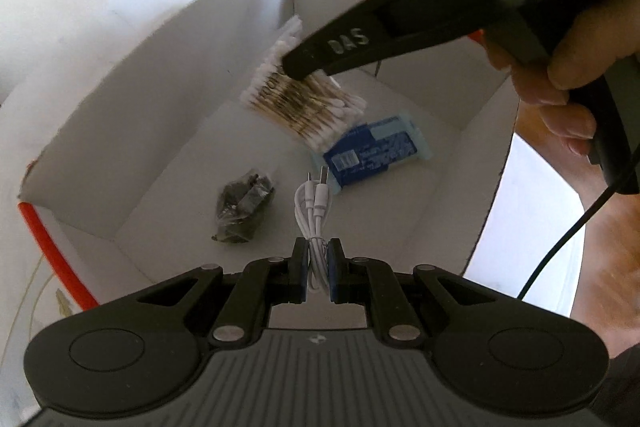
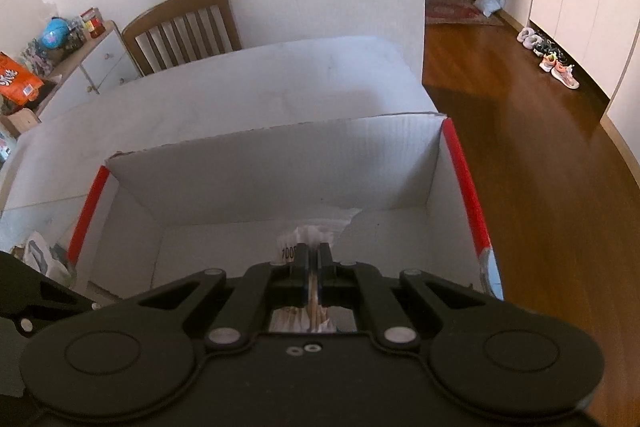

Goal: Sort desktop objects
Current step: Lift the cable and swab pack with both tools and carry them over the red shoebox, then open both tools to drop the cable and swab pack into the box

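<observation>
Two tools work above the white cardboard box (image 1: 168,115) with red edges, standing on the white counter (image 2: 248,95). The left tool (image 1: 318,259) pinches a coiled white cable (image 1: 316,227); the right tool (image 1: 298,69) pinches a pack of cotton swabs (image 1: 296,103). On the box floor lie a blue packet (image 1: 372,155) and a black bundle (image 1: 242,207), apart.

The left gripper (image 1: 318,259) jaws clamp a coiled white cable (image 1: 314,223) over the white box (image 1: 168,75). The right gripper (image 1: 304,67) holds a cotton swab pack (image 1: 292,99) above a blue packet (image 1: 368,151) and a black bundle (image 1: 244,207).
</observation>
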`<state>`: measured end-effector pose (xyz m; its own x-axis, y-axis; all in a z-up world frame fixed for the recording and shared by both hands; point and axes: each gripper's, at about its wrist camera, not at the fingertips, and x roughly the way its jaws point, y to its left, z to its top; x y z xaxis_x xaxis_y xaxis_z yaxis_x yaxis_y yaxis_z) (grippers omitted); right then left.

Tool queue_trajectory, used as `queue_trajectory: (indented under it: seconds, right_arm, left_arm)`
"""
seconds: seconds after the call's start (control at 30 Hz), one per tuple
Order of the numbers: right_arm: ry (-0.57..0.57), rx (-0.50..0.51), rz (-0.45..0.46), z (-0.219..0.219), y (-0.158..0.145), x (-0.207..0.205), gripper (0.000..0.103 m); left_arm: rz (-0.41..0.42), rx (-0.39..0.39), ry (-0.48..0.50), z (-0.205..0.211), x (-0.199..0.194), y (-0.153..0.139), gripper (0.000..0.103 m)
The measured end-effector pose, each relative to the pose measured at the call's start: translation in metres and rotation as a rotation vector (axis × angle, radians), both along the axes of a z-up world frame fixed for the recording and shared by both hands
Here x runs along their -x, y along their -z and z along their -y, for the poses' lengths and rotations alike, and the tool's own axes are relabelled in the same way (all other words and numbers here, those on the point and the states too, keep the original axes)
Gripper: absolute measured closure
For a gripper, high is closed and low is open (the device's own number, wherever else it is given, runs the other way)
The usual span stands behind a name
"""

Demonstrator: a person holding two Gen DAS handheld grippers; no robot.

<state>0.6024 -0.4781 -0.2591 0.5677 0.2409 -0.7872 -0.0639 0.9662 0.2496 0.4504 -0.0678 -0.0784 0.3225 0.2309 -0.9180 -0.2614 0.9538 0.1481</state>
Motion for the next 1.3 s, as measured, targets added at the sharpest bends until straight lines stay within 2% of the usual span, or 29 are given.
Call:
queue_trajectory:
  seconds: [0.23,0.47,0.83,1.07,1.3]
  right_arm:
    - [0.02,-0.009,-0.037,-0.003,0.012,-0.009,0.101]
    - [0.035,-0.077,-0.086,-0.001,0.022,-0.013,0.101]
    - [0.061,-0.079,-0.135,0.005,0.034,-0.014,0.1]
    - [0.068,-0.077,-0.143,0.009,0.032,-0.011,0.087]
    - [0.067,-0.096,-0.135,0.015,0.024,-0.003,0.084]
  left_arm:
    - [-0.042,0.033,-0.044,-0.014,-0.007,0.011,0.094]
    - [-0.078,0.053,-0.071,-0.022,-0.009,0.019,0.094]
    - [-0.11,0.076,-0.105,-0.029,-0.004,0.034,0.094]
    - [-0.099,0.063,-0.108,-0.03,0.0,0.035,0.094]
    - [-0.058,0.058,-0.115,-0.033,0.006,0.026,0.093]
